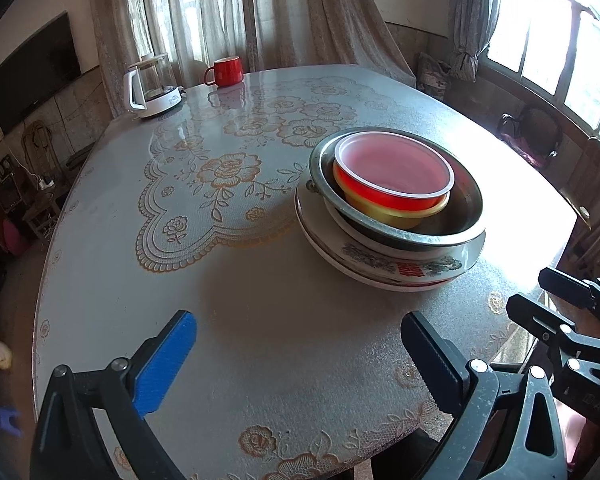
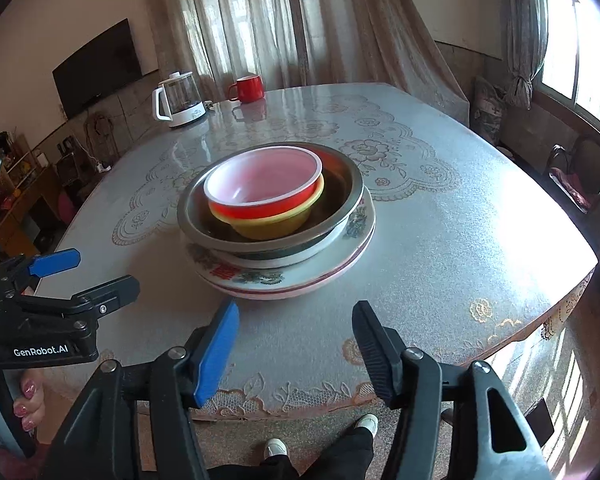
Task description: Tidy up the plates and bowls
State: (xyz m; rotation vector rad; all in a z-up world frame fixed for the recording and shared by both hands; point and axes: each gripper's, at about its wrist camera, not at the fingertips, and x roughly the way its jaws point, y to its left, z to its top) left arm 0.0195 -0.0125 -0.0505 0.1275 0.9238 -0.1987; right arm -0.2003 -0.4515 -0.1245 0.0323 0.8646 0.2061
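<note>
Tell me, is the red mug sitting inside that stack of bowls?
No. The red mug stands alone at the far edge of the table, beside the kettle, well apart from the stack of bowls.

A round table [image 2: 440,240] under a floral lace cloth stood mid-room. Beige curtains [image 2: 300,20] hung far behind. A black wall-mounted screen [image 2: 96,66] sat far left; bright windows [image 1: 560,52] lit the right.
</note>
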